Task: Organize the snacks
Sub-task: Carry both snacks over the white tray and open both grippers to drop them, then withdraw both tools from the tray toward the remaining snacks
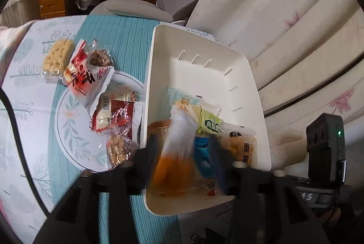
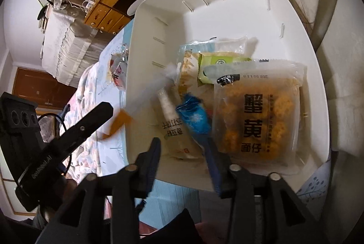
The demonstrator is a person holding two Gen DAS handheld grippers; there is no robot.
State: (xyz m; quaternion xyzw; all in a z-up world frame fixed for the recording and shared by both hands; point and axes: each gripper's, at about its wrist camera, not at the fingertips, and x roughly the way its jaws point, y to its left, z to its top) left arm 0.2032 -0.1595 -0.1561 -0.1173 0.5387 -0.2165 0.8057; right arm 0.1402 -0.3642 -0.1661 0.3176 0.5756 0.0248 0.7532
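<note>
Both tools hang spread over the white bin (image 1: 200, 44): left tool (image 1: 184, 148) around a blurred orange packet (image 1: 173, 166), untouched; right tool (image 2: 184, 153) beside a blue wrapper (image 2: 193, 114).

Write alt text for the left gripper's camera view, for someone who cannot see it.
A white bin on a teal striped mat holds several snack packets, with a blurred orange packet between the open left gripper fingers. More wrapped snacks lie on a plate beside it.

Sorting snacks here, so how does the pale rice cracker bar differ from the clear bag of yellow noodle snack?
The pale rice cracker bar lies on the tablecloth, outside the white plastic bin; the clear bag of yellow noodle snack lies inside it. The bar's wrapper is plain; the bag carries bold black characters. Both are sealed in clear wrap.
</note>
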